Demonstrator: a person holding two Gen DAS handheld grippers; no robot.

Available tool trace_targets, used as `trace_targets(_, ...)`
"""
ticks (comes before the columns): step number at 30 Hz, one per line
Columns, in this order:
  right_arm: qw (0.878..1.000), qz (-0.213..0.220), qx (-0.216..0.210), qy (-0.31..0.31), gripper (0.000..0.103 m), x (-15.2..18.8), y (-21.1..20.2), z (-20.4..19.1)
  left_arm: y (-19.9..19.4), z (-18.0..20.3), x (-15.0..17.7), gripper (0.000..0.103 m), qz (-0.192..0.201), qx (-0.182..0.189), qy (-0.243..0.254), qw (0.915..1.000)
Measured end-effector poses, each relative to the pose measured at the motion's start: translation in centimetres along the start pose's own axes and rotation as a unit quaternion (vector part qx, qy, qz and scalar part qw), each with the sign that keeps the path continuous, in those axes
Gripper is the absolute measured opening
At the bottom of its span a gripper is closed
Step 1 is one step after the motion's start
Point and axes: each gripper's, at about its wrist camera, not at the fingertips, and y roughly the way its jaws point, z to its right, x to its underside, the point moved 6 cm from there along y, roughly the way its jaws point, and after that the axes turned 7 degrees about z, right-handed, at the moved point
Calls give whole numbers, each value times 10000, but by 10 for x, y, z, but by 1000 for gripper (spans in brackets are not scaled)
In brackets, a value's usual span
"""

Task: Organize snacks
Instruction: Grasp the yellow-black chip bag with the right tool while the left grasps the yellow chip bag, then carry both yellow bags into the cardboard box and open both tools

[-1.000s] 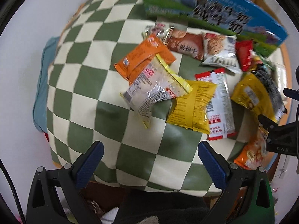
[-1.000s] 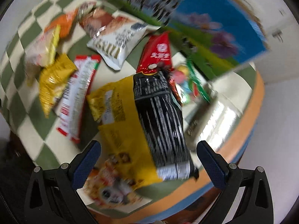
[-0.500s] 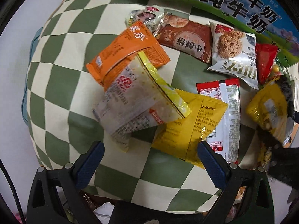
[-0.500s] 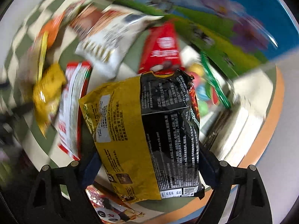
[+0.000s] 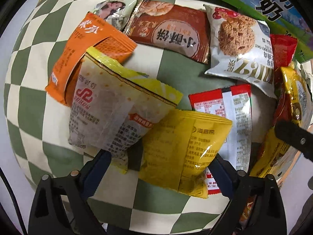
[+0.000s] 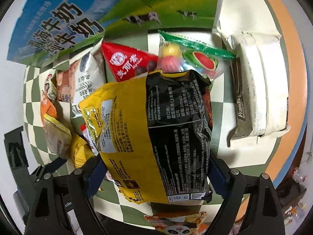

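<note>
Both grippers are down on the checked cloth (image 5: 35, 105): the left gripper (image 5: 159, 167), jaws closing but not yet gripping, straddles the yellow snack packet (image 5: 185, 148), while the right gripper (image 6: 156, 173), jaws opening slightly, brackets the yellow-and-black bag (image 6: 156, 129) — each should centre before squeezing.

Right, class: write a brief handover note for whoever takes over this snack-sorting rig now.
Left gripper: jaws closing, small yellow packet between them, not yet pinched.
Right gripper: jaws opening slightly around the yellow-and-black bag; grip unclear.
Snacks: scattered loose on the checked cloth beside the milk box.
Done: nothing visibly sorted.
Left: group all the packets.
</note>
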Motion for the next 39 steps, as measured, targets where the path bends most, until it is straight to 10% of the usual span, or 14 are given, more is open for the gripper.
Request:
trace_targets(6,9996,-63,259,-106,93,14,18,-13,-5,11,-1,54,193,93,235,9995)
trace_targets(12,9968,104,746,-260,88,27,37,-30,-25,25,8,42,330,87,481,9983)
trace_targets(29,9937,1046,29,408,87,36,-81,-39,-154,30,-8,40,1124,982,887,9848)
trace_targets(39,9832,1654,-627,450,87,-34,-189,-51,-244,44,-126,40,2061,917,968,9694)
